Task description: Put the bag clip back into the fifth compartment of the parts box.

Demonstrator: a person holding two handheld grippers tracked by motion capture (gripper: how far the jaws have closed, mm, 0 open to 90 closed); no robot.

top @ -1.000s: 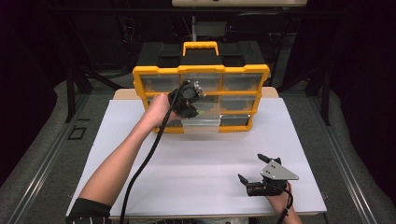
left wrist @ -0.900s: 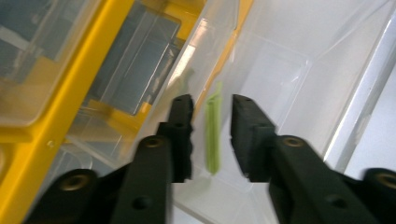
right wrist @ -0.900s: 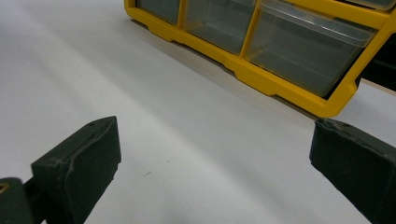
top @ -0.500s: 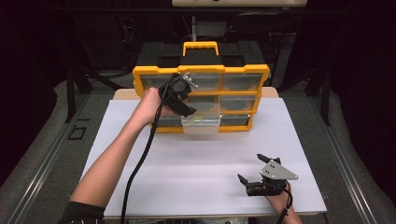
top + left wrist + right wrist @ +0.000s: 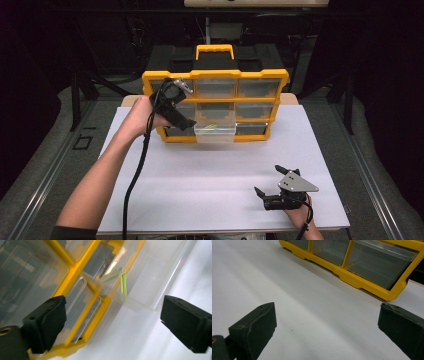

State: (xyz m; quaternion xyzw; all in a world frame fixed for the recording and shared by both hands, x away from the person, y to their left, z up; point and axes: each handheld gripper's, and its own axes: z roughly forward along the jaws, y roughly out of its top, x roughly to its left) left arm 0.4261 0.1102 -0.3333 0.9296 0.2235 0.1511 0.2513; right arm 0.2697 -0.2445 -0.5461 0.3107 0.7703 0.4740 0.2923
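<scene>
Drawer work is what we have in hand: our left gripper [image 5: 187, 107] hovers in front of the yellow organizer [image 5: 215, 75] that stands upright at the far side of the white tabletop [image 5: 220, 175]. Its jaws have just been opening and now stand wide with nothing between them. In the left gripper view the clear drawer [image 5: 150, 282] lies beyond the pads, untouched. That drawer [image 5: 215, 131] sits in the middle of the bottom row and is pulled partway out over the tabletop.

To do the next bit well, we judge that we should keep the jaws wide until they are clear of the drawer's front lip. We should come at the drawer squarely rather than from the side, since a slanted push or pull could jam it in its slot or drag the whole organizer. The case is light plastic and looks apt to slide.

Inside the open drawer lies a thin green strip [image 5: 123, 283], leaning near one corner; we cannot tell what it is. The other compartments are closed, and their contents are too dim to read.

Our right gripper [image 5: 272, 192] rests on the near right of the tabletop, jaws wide and empty, well apart from the organizer.
</scene>
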